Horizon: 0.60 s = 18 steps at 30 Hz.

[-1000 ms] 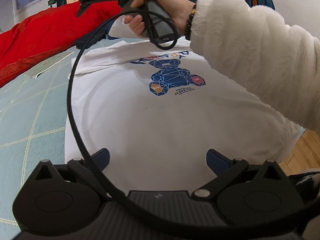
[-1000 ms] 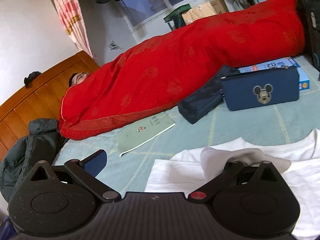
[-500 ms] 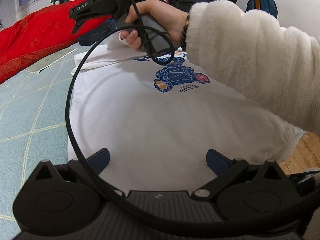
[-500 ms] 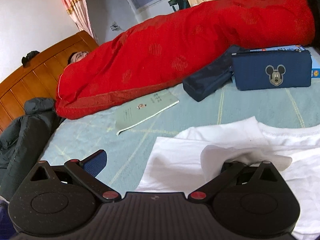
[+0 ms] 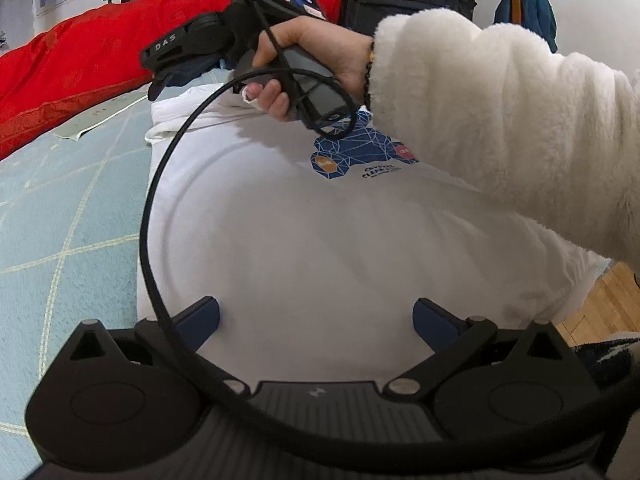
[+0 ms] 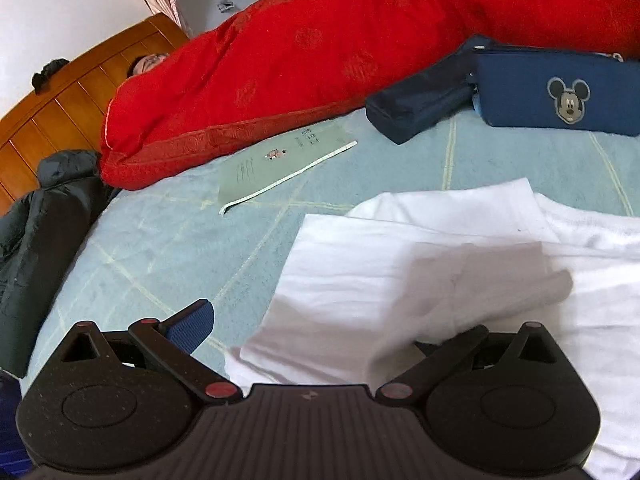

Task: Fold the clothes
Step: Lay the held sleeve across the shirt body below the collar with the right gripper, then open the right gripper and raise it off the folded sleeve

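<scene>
Now my left gripper [image 5: 316, 316] hovers spread over the white T-shirt [image 5: 320, 248] flat on the bed. My right gripper [image 6: 312, 332], fingers apart, lifts its sleeve [image 6: 460, 280] inward for folding

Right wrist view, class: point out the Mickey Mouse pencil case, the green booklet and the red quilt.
Mickey Mouse pencil case [image 6: 520, 92], right wrist view: blue front panel, left of the Mickey badge.
Green booklet [image 6: 280, 164], right wrist view: middle of the cover.
Red quilt [image 6: 320, 40], right wrist view: broad upper surface.
</scene>
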Available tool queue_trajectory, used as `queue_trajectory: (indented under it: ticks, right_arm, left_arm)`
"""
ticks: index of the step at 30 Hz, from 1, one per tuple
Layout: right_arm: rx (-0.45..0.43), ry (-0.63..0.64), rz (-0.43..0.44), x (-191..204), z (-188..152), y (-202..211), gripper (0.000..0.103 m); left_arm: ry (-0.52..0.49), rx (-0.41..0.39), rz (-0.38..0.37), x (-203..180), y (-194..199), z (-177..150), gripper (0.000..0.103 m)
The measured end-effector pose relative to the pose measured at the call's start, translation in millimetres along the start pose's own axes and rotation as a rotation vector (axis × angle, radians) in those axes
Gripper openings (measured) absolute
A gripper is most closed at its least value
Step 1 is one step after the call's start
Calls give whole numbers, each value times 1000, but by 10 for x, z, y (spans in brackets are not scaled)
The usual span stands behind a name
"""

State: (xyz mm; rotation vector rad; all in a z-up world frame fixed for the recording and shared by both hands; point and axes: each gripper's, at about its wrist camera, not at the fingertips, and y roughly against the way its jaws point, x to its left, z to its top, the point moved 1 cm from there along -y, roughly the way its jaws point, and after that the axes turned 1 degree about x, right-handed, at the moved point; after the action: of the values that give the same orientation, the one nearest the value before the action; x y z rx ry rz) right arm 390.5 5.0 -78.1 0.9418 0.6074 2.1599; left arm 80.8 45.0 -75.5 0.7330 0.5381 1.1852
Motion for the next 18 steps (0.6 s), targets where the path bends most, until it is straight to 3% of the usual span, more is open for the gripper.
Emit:
queue_trajectory:
  ticks: [11,18]
  right_arm:
    - [-31,-128,3,-579,117,605,103]
    - [13,-291,43,-745,137,355,103]
  left_arm:
    - [-20,-25,-71,-121,34,19,102]
    - [-8,-26,-64,-90,45,-8,102]
